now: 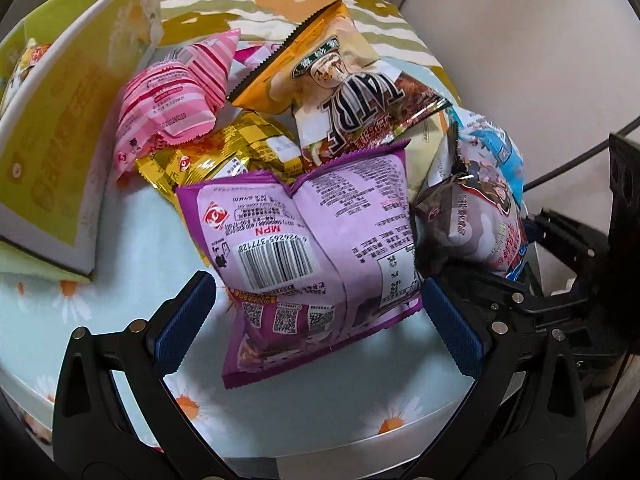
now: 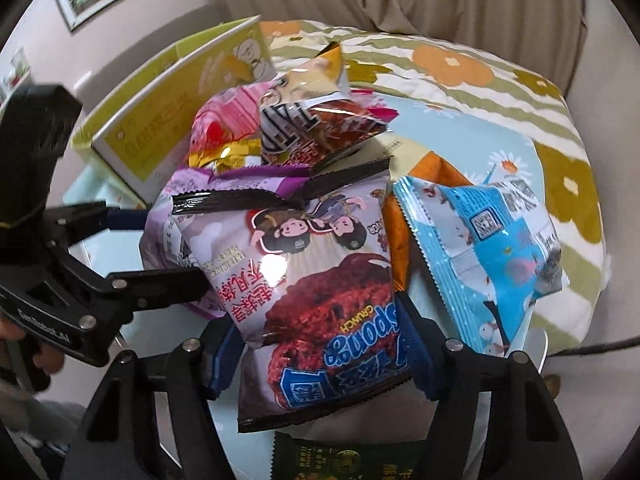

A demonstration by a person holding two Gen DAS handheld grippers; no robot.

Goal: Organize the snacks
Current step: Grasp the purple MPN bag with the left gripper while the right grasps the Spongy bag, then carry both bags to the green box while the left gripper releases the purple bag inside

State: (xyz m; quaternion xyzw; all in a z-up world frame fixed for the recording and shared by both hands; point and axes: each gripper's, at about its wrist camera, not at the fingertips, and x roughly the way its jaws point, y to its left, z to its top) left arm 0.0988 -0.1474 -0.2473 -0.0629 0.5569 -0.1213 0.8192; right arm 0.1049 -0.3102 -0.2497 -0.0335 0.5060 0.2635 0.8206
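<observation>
Left wrist view, left to right. Yellow-green cardboard box stands open at the tabletop edge; one snack pack shows inside at its far left. Beside it lies the pile: pink striped packet, gold packet, orange-topped bag, then the purple snack bag, back side up, barcode showing, puffed and creased. Left claw is spread, the purple bag between its blue pads, not pressed.

Right wrist view: the "Sponge Crunch" bag, black-edged, glossy, sits between the right claw pads, which touch its sides. Light-blue packet lies just right.
</observation>
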